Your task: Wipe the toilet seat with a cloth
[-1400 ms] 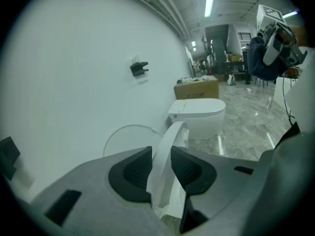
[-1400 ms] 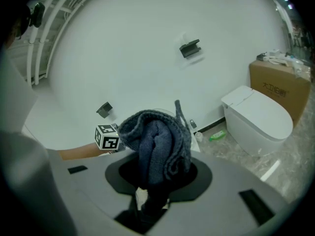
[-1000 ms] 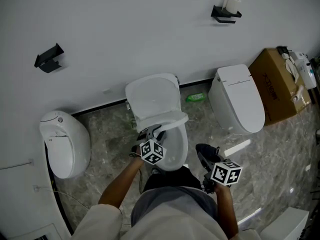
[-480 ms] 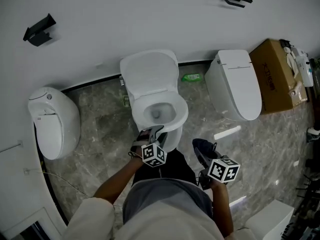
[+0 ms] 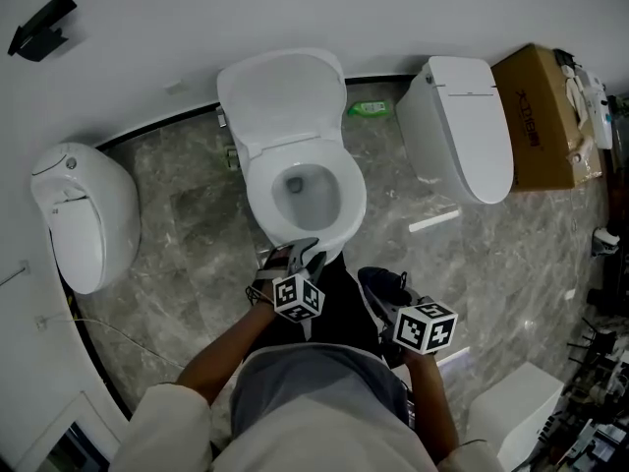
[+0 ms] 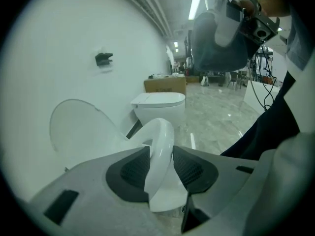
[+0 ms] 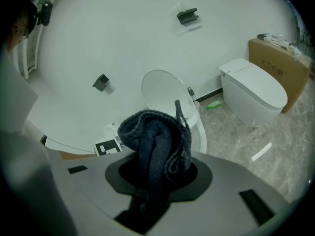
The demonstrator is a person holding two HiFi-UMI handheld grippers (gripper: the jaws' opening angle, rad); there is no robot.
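Note:
The white toilet [image 5: 295,106] stands by the wall with its lid up and its seat [image 5: 305,190] lying flat on the bowl. My left gripper [image 5: 300,256] is at the seat's front edge. In the left gripper view the seat rim [image 6: 162,129] lies between its jaws [image 6: 160,154], which have just been opening, and the pads stand beside the rim without pressing on it. My right gripper [image 5: 393,308] hangs lower right of the bowl, shut on a bunched dark blue cloth [image 7: 155,136]. The cloth [image 5: 378,288] is off the seat.
A second toilet [image 5: 457,126] with its lid closed stands to the right, and a cardboard box [image 5: 541,116] sits beyond it. A white wall fixture [image 5: 79,214] is at the left. A green packet [image 5: 371,109] and a white strip [image 5: 433,221] lie on the marble floor.
The seat, held tilted above the bowl a second ago, has come down flat on it. Both grippers have sunk and drawn back toward the toilet's front; the cloth stays in the right one.

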